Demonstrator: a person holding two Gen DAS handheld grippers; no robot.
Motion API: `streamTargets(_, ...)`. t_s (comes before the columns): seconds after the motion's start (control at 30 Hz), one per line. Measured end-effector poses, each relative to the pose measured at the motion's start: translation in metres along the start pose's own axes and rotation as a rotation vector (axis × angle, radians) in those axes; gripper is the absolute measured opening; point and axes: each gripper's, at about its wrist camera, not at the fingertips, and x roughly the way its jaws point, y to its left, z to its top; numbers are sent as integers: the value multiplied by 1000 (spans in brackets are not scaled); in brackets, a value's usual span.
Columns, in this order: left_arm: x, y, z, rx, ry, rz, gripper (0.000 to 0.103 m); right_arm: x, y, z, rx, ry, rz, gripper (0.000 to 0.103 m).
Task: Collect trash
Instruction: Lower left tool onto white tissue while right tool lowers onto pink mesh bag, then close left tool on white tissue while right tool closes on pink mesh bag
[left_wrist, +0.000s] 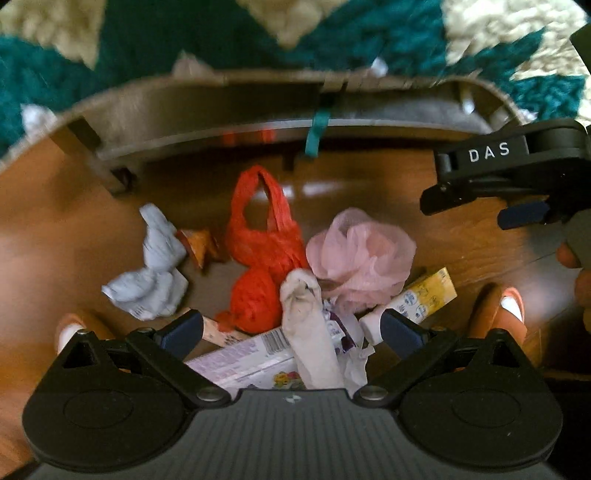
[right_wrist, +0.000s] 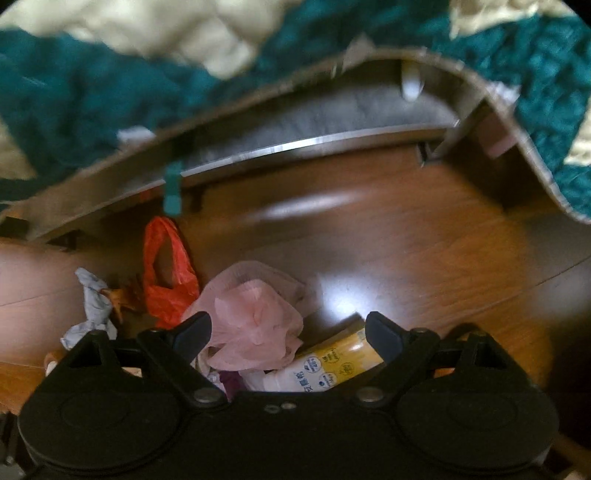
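A heap of trash lies on the brown wooden floor (left_wrist: 461, 236). It holds a red plastic bag (left_wrist: 262, 243), a pink mesh puff (left_wrist: 364, 254), a crumpled grey-white paper (left_wrist: 155, 266), a yellow-white tube (left_wrist: 413, 299), a white sock-like rag (left_wrist: 310, 332) and a flat printed pack (left_wrist: 240, 358). My left gripper (left_wrist: 291, 328) is open above the rag and pack, holding nothing. My right gripper (right_wrist: 288, 332) is open over the pink puff (right_wrist: 255, 325) and the tube (right_wrist: 332, 362), holding nothing. It also shows in the left wrist view (left_wrist: 491, 206) at the right.
A grey cardboard box (left_wrist: 221, 110) lies open on its side behind the heap, also in the right wrist view (right_wrist: 332, 118). A teal and cream shaggy rug (left_wrist: 110, 48) lies beyond it. An orange wrapper (left_wrist: 199, 247) sits by the paper. Feet in slippers (left_wrist: 502, 306) stand at both sides.
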Motion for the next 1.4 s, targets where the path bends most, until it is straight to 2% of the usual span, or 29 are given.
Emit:
streamTargets(0.17, 37, -6, -6, 13, 71, -25, 101, 42, 1, 1, 41, 74, 8, 90)
streamTargets(0.27, 52, -10, -12, 28, 112, -34, 92, 63, 0, 0, 64, 102, 13, 89)
streamTargets(0.4, 69, -10, -15, 19, 150, -58, 85, 81, -4, 0, 113, 137, 37, 88)
streamTargets(0.6, 85, -13, -19, 28, 179, -77, 61, 90, -4, -1, 121, 142, 64, 88)
streamTargets(0.77, 88, -13, -19, 20, 173, -77, 42, 93, -3, 1, 120, 132, 87, 87)
streamTargets(0.87, 88, -13, -19, 22, 171, -83, 34, 95, -1, -1, 109, 128, 86, 87)
streamTargets(0.97, 89, -13, -19, 15, 172, -105, 30, 93, -4, -2, 107, 129, 93, 86)
streamTargets(1.03, 89, -13, -19, 15, 171, -114, 23, 94, -3, -2, 108, 130, 98, 83)
streamTargets(1.1, 89, -14, -20, 13, 175, -120, 22, 96, -3, -2, 110, 133, 99, 78)
streamTargets(1.13, 89, -14, -20, 11, 174, -120, 21, 98, -3, -2, 112, 140, 97, 62)
streamTargets(1.17, 89, -15, -20, 11, 172, -123, 20, 101, -4, -2, 120, 160, 93, 30)
streamTargets(1.2, 90, -15, -20, 11, 173, -127, 19, 105, -6, -2, 140, 185, 94, 26)
streamTargets(1.23, 91, -15, -20, 9, 175, -131, 18, 106, -8, -2, 154, 194, 104, 28)
streamTargets(1.33, 91, -16, -21, 4, 177, -136, 16, 104, -7, -3, 126, 179, 95, 24)
streamTargets(1.4, 90, -15, -20, 1, 184, -140, 13, 101, -8, -2, 128, 179, 98, 15)
